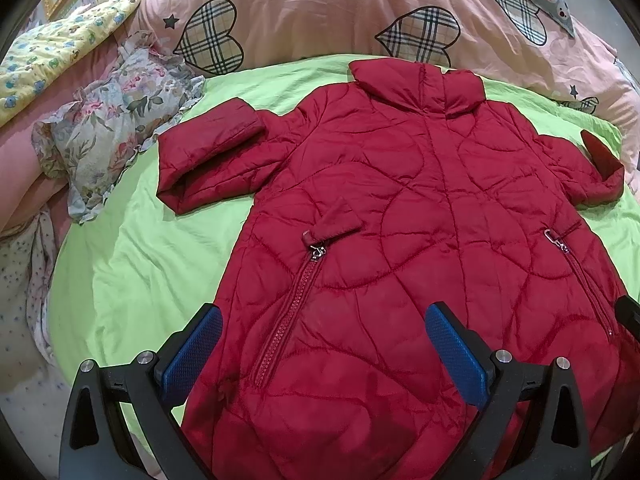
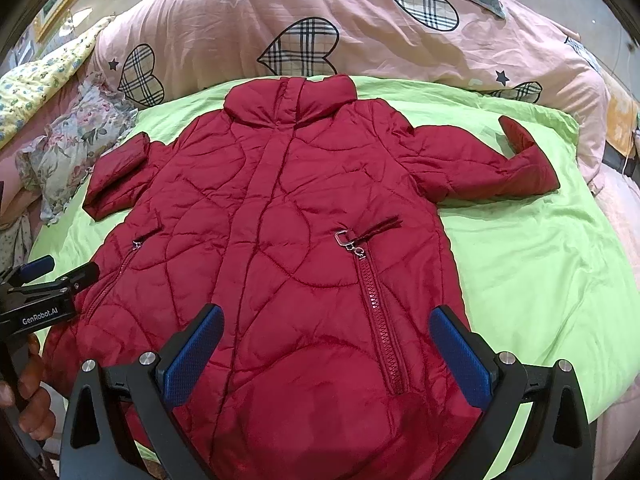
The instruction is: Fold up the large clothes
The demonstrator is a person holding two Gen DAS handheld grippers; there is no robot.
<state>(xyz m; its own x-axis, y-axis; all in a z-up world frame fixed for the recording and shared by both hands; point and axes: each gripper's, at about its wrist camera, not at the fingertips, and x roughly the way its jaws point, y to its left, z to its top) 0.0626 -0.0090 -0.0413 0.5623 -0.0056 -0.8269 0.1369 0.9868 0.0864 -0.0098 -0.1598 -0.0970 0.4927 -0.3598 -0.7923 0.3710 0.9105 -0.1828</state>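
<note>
left wrist: my left gripper (image 1: 324, 344) hangs wide open over the lower part of the red coat (image 1: 400, 208), which lies flat, front up, on the green sheet (image 1: 132, 272); floral pillow (image 1: 116, 120) off the coat's left sleeve | right wrist: my right gripper (image 2: 326, 346) gapes open above the coat (image 2: 288, 208) hem; pink quilt (image 2: 360, 28) beyond its collar

Both wrist views sit low at the hem, facing the collar; left view further left; both share the red coat (image 1: 400, 220) (image 2: 280, 220) on the bed (image 1: 132, 264) (image 2: 540, 260).
</note>
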